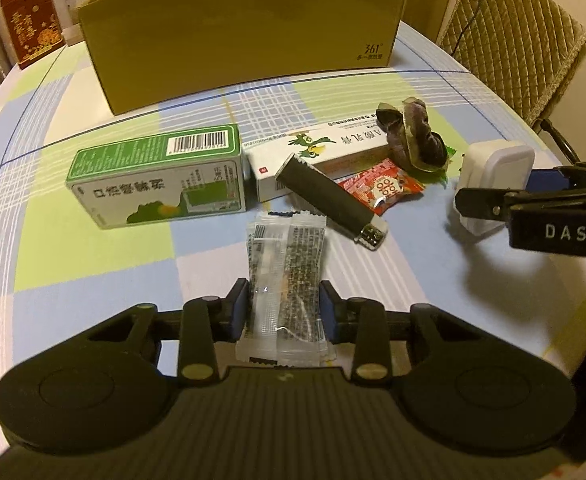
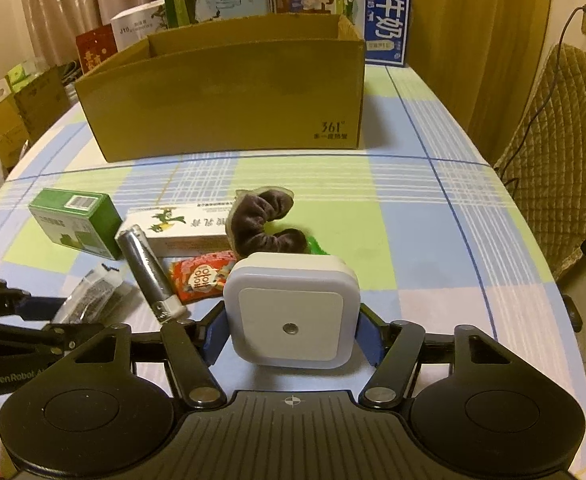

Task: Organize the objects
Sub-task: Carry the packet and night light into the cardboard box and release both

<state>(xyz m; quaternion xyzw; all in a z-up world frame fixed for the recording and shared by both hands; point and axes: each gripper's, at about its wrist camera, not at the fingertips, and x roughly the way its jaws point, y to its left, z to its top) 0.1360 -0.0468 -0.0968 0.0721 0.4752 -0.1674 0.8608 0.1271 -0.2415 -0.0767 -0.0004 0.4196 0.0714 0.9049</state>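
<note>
A checked blue, green and white tablecloth (image 2: 433, 240) covers the table; an open cardboard box (image 2: 229, 92) stands at its far side, cartons stacked behind it, a quilted chair (image 2: 557, 168) to the right; the left gripper (image 1: 285, 308) pinches a clear packet (image 1: 287, 264); the right gripper (image 2: 291, 326) clamps a white night light (image 2: 293, 312); a green box (image 1: 157, 176), lighter (image 1: 329, 200) and scrunchie (image 1: 409, 136) lie between.
</note>
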